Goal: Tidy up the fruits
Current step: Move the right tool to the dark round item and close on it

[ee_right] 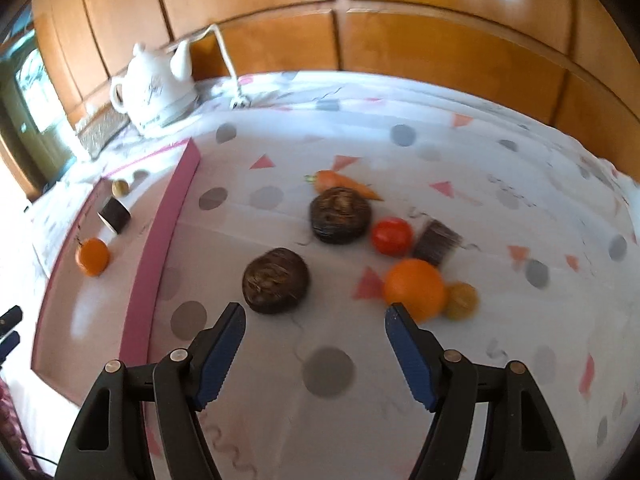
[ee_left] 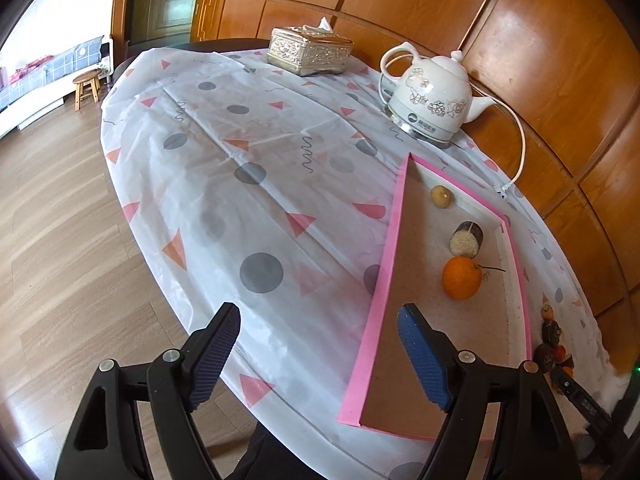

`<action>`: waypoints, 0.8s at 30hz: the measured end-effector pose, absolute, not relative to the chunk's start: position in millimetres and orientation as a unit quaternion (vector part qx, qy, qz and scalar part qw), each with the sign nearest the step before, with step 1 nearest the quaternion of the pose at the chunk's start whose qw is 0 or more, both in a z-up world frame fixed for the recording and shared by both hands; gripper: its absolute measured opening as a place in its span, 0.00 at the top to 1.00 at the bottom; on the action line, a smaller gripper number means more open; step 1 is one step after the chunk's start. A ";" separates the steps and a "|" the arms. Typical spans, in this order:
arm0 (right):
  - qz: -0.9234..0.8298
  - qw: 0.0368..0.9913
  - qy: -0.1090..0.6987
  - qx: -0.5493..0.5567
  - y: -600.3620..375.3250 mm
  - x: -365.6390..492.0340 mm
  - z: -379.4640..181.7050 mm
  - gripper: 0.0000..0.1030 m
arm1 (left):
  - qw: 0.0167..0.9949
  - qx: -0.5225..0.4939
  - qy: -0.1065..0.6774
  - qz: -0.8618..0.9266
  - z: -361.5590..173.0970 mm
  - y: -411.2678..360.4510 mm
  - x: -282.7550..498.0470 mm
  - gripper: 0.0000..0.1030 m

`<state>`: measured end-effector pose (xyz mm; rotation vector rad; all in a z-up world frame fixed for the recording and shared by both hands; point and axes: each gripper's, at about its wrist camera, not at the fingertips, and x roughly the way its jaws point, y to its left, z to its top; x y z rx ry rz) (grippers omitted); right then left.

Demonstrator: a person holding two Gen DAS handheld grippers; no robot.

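Observation:
A pink-rimmed tray [ee_left: 378, 280] [ee_right: 160, 236] lies on the table and holds an orange [ee_left: 461, 278] [ee_right: 93, 257], a dark cut cylinder [ee_left: 466, 239] [ee_right: 115, 214] and a small tan fruit [ee_left: 441, 197] [ee_right: 119, 188]. My left gripper [ee_left: 318, 356] is open and empty above the tray's near left rim. My right gripper [ee_right: 314, 354] is open and empty, just short of a dark round fruit [ee_right: 276, 286]. Beyond it lie a second dark fruit [ee_right: 340, 220], a carrot [ee_right: 344, 184], a tomato [ee_right: 391, 236], a big orange [ee_right: 414, 288], a small yellow fruit [ee_right: 462, 300] and a brown block [ee_right: 436, 244].
A white kettle [ee_left: 434, 98] [ee_right: 158, 88] with its cord and a silver tissue box [ee_left: 310, 50] stand at the back of the patterned tablecloth [ee_left: 248, 184]. A wood-panelled wall runs along the far side. The table's left edge drops to a wooden floor [ee_left: 60, 216].

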<state>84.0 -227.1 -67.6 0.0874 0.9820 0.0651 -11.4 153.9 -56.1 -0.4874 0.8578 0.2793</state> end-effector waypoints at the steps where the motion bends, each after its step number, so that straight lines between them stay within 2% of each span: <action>1: 0.031 0.879 0.475 0.038 -222.1 87.9 -70.2 0.28 | 0.871 -0.234 0.410 0.135 -56.4 154.9 -11.9 0.20; 8: 0.032 0.870 0.492 0.001 -205.3 110.0 -82.2 0.29 | 0.867 -0.240 0.413 0.143 -59.4 159.9 -12.0 0.20; 11: 0.038 0.866 0.498 -0.008 -200.8 115.0 -86.2 0.39 | 0.866 -0.241 0.414 0.144 -60.0 160.2 -11.9 0.20; 13: 0.042 0.867 0.496 -0.025 -195.2 115.4 -87.0 0.53 | 0.865 -0.242 0.415 0.144 -60.9 160.8 -11.9 0.20; 14: 0.046 0.868 0.494 -0.030 -193.1 115.1 -86.8 0.55 | 0.865 -0.243 0.415 0.144 -61.5 161.3 -11.9 0.20; 24: 0.059 0.870 0.489 -0.023 -196.2 110.6 -84.7 0.55 | 0.863 -0.246 0.418 0.146 -63.1 162.2 -12.6 0.20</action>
